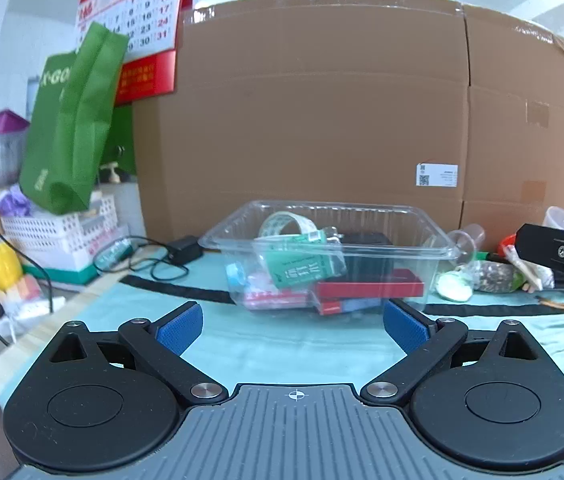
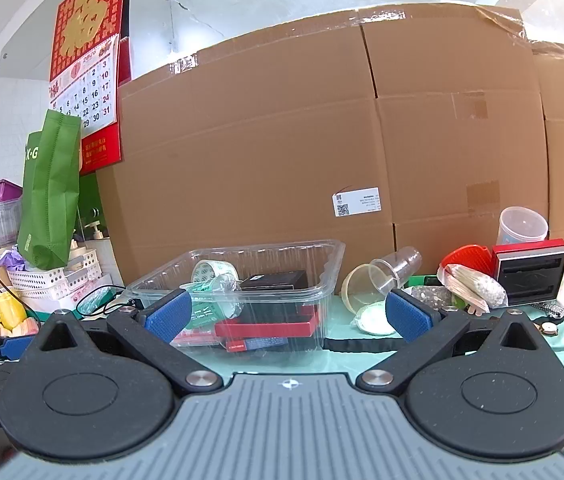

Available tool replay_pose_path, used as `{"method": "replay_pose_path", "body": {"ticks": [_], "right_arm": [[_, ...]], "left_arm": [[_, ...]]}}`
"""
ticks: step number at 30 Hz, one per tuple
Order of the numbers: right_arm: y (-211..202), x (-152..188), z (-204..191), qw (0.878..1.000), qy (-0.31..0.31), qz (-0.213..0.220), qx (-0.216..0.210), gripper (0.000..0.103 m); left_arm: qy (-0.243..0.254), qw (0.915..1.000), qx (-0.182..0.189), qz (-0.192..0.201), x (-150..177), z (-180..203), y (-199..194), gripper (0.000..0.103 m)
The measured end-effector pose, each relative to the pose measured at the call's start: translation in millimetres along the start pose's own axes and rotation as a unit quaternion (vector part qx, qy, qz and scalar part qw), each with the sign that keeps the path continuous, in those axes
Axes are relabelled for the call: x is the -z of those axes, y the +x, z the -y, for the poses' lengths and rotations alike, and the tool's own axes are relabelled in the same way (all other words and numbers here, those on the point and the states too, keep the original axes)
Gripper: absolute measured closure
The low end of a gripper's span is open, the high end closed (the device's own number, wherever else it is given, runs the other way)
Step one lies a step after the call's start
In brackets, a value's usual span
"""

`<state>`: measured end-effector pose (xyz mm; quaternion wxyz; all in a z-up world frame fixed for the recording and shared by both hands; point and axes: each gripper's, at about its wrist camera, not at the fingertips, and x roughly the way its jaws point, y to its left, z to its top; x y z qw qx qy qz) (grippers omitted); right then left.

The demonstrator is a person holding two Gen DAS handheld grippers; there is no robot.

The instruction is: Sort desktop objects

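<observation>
Backing the desk, the cardboard box (image 1: 322, 112) walls off the work area; before it the clear tray (image 2: 322, 276) already collects tape, cartons and red boxes, while unsorted cups (image 2: 396, 266) lie just right. Both left gripper (image 1: 293, 326) and right gripper (image 2: 288, 312) hover spread, empty.

Both handheld grippers point toward 12 o'clock, level and low. The left gripper (image 1: 292, 326) holds its blue-padded jaws spread wide, gripping nothing. The right gripper (image 2: 288, 314), at the left's 3 o'clock, is likewise wide and unloaded.
</observation>
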<state>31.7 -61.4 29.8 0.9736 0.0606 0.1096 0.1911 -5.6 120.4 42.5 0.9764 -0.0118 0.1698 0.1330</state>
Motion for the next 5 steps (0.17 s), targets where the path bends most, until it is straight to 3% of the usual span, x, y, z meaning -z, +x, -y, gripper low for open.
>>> {"method": "replay_pose_path", "body": {"ticks": [5], "right_arm": [[-0.6, -0.4, -1.8, 1.000, -0.004, 0.000, 0.000, 0.000]], "left_arm": [[-0.004, 0.9999, -0.009, -0.004, -1.6, -0.9, 2.0, 0.000]]}}
